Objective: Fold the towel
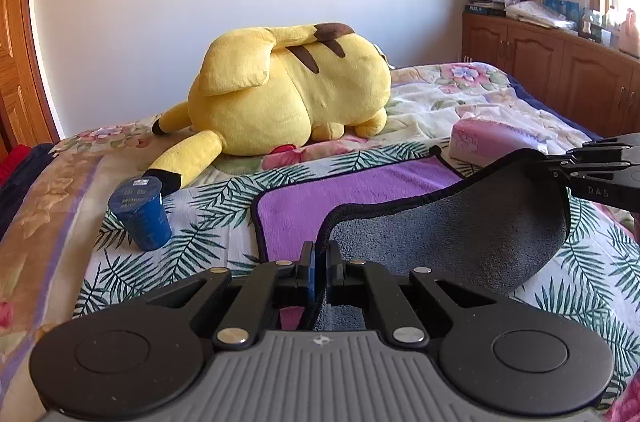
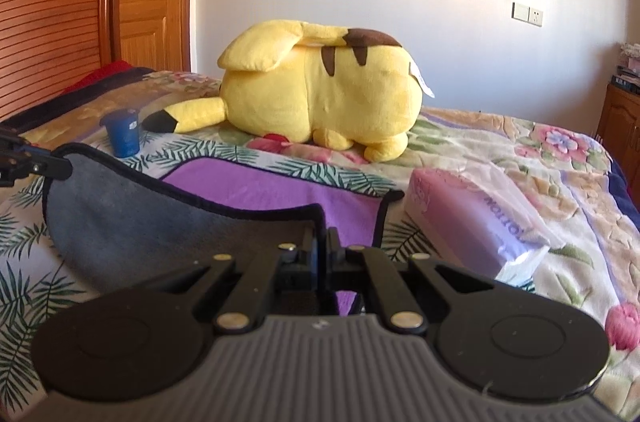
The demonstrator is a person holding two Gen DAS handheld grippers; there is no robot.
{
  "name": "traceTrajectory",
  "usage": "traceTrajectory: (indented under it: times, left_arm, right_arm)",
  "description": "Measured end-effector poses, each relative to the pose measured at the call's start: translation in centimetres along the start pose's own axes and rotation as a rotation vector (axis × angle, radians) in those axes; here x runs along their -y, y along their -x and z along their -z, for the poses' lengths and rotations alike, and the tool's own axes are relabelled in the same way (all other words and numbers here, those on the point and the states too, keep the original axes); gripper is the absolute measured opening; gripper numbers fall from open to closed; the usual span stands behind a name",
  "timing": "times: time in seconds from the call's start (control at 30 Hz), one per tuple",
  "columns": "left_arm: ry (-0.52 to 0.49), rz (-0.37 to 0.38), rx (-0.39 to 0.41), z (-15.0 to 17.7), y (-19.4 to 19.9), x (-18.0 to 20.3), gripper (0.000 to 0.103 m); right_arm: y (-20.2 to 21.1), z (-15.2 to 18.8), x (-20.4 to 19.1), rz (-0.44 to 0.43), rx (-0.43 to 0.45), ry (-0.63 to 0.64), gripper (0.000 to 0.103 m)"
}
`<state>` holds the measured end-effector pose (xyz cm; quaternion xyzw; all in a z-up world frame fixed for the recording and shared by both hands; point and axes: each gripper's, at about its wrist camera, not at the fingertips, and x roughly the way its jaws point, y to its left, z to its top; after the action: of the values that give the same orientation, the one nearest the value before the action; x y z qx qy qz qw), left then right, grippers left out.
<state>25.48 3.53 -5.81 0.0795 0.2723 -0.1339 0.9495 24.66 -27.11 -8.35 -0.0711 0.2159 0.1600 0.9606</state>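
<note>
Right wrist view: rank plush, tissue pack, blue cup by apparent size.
1. Yellow plush toy with brown stripes
2. Pink plastic-wrapped tissue pack, though it lies nearer the camera, which inflates it
3. Small blue cup, clearly smallest

A bed [image 1: 460, 102] fills the middle of both views, covered by a floral quilt with a fern-print sheet [image 1: 192, 222] over it toward the lower frame. On it lie a yellow plush toy [image 1: 288, 90] at centre, a blue cup [image 1: 140, 214] at left, a pink tissue pack [image 1: 492, 138] at right, and the purple towel [image 1: 340, 198] at lower centre.
</note>
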Motion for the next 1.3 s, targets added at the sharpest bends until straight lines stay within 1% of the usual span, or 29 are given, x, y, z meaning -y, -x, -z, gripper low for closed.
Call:
traceTrajectory:
  times: [0.43,0.77,1.0,1.17,1.3]
  left_arm:
    - [-0.026,-0.015,0.017,-1.5,-1.4,-0.1,0.000]
    - [-0.017,-0.027,0.040,-2.9,-2.2,-0.6,0.000]
    - [-0.036,-0.036,0.036,-3.6,-3.4,-0.7,0.000]
    - [-0.046,-0.043,0.030,-3.9,-4.6,-0.7,0.000]
    - [-0.056,-0.055,0.036,-4.2,-5.4,-0.7,0.000]
  right_arm:
    - [-0.9,-1.0,0.6,0.013,0.030,0.030,0.004]
    - [-1.2,-2.0,0.8,0.021,0.057,0.054,0.004]
    - [-2.4,-2.3,0.5,0.025,0.069,0.092,0.004]
    - [-3.7,-2.1,1.2,0.034,0.062,0.078,0.004]
    - [-4.3,-1.9,1.5,0.045,0.067,0.094,0.004]
